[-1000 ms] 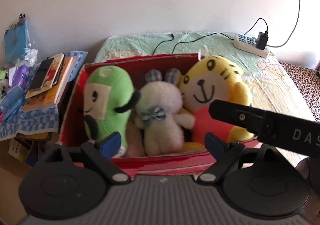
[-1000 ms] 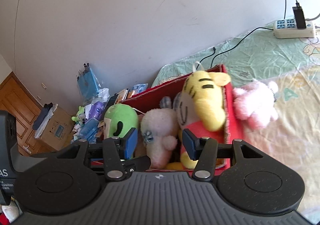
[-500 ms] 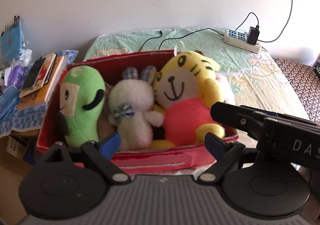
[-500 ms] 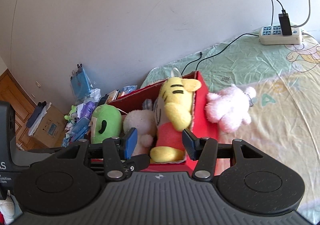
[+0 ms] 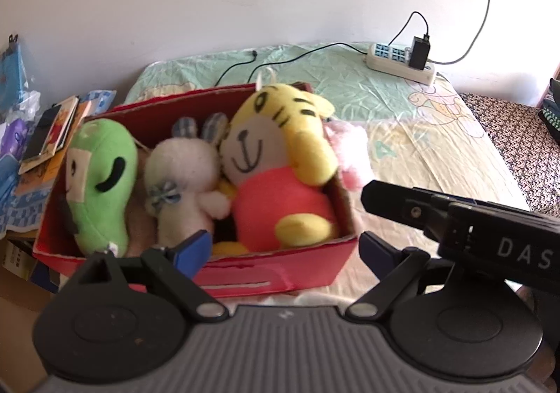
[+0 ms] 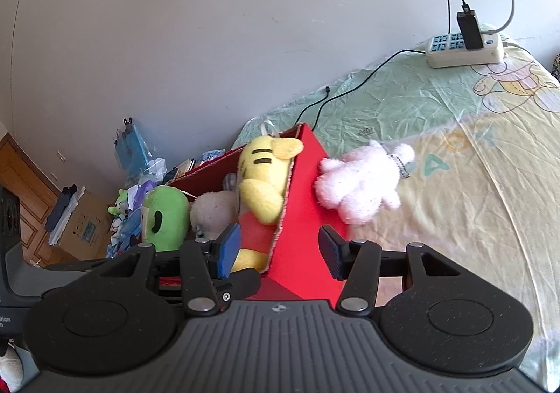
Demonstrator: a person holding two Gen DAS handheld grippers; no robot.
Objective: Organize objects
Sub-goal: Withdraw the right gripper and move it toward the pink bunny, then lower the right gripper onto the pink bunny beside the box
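A red cardboard box (image 5: 280, 274) is seen standing on the bed (image 5: 437, 148), near its left edge and well short of the wall-side edge. Three plush toys are packed inside it in a row: a green plush (image 5: 99, 183) at the left end, a white rabbit plush (image 5: 185, 179) in the middle and a yellow tiger plush (image 5: 276, 162) in a red shirt at the right end. A pink plush (image 6: 360, 183) is left lying on the sheet just beside the box's right wall, apparently touching it, though blur makes this uncertain.

The left gripper (image 5: 283, 249) is held spread over the box's near wall, with nothing between its blue pads. The right gripper (image 6: 280, 249) is likewise held apart and empty, with the box's near right corner framed between its fingers. The letters "DAS" are read on its black body in the left wrist view.

A white power strip (image 5: 400, 62) with a black charger plugged in is placed at the bed's far right corner. Large letters printed on the sheet are partly seen, an "A" among them.
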